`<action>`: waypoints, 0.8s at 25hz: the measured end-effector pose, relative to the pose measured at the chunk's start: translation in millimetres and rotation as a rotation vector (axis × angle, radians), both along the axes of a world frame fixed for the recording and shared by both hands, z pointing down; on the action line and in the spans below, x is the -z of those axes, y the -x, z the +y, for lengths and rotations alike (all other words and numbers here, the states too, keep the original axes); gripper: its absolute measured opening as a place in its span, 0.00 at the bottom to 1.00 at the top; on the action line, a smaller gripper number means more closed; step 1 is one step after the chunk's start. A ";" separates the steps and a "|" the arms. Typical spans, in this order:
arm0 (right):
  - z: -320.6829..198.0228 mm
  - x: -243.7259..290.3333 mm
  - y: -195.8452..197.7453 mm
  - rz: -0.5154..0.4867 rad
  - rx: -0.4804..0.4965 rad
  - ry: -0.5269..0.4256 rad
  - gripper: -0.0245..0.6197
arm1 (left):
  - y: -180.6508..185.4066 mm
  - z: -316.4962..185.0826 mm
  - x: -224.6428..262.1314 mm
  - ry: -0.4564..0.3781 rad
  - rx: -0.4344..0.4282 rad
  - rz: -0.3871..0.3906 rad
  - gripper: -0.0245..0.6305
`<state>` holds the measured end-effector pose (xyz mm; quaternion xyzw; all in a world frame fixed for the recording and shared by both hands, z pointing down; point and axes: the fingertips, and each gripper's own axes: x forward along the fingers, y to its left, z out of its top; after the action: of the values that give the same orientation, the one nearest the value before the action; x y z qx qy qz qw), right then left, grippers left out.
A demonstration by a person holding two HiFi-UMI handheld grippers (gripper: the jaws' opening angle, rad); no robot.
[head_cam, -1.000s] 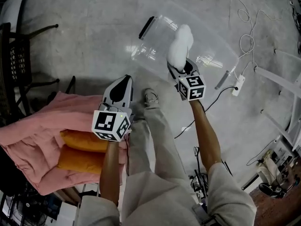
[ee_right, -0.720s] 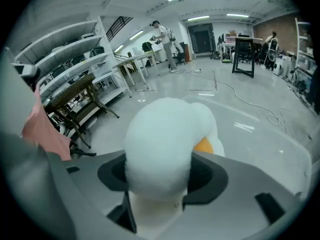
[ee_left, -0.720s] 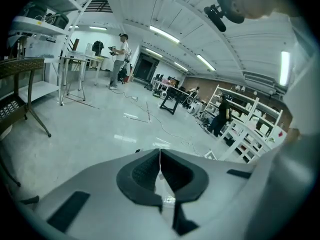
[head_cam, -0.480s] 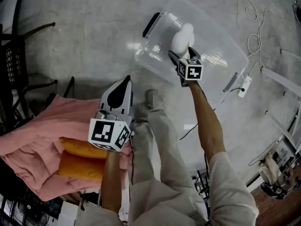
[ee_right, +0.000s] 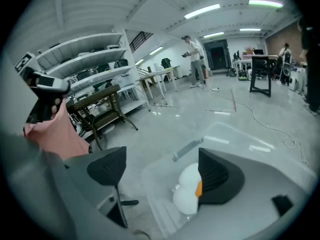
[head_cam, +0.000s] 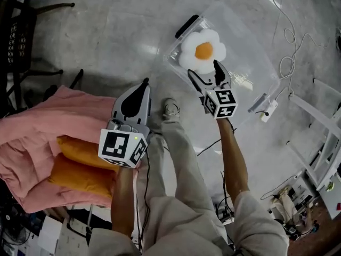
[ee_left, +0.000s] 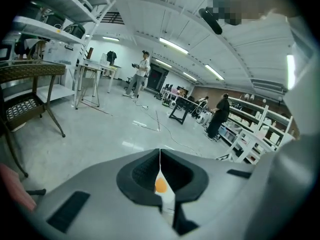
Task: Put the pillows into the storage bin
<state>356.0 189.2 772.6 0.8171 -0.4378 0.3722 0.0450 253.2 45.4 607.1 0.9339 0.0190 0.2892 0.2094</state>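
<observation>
A white flower-shaped pillow (head_cam: pixel 202 50) with an orange centre lies flat inside the clear storage bin (head_cam: pixel 250 47). My right gripper (head_cam: pixel 203 68) hangs just over the bin's near rim. Its jaws have just been opening and stand wide, with nothing between them. In the right gripper view the pillow (ee_right: pixel 187 194) shows below the spread fingers (ee_right: pixel 107 169), inside the bin (ee_right: pixel 235 136). Two orange pillows (head_cam: pixel 80 164) rest on a pink blanket (head_cam: pixel 37 132) at the left. My left gripper (head_cam: pixel 144 84) is shut and empty beside the blanket, its tips meeting in the left gripper view (ee_left: pixel 160 156).
The person's legs and a shoe (head_cam: pixel 170 109) stand between the two grippers. Cables and a power strip (head_cam: pixel 266 111) lie on the floor right of the bin. A black chair (head_cam: pixel 16 36) stands at far left, and a white rack frame (head_cam: pixel 319 105) at far right.
The right gripper's jaws have opened and let go of the white pillow, which dropped flat into the bin. The right gripper has drawn back toward the near rim. The left gripper stays shut.
</observation>
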 end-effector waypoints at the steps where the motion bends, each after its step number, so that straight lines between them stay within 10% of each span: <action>1: -7.0 17.3 9.0 0.028 0.032 -0.014 0.73 | 4.4 -4.9 4.3 -0.003 0.019 0.010 0.06; 10: -91.2 146.0 108.3 0.123 0.285 -0.137 0.67 | 75.2 -66.1 44.2 -0.030 0.226 0.073 0.06; 20: -218.1 213.9 272.4 0.063 0.635 -0.297 0.65 | 243.9 -155.3 77.9 -0.083 0.566 0.071 0.06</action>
<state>83.7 -28.9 558.7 0.6490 -0.7178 0.2465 0.0527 9.3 -109.9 529.1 0.9194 -0.2467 0.1871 0.2427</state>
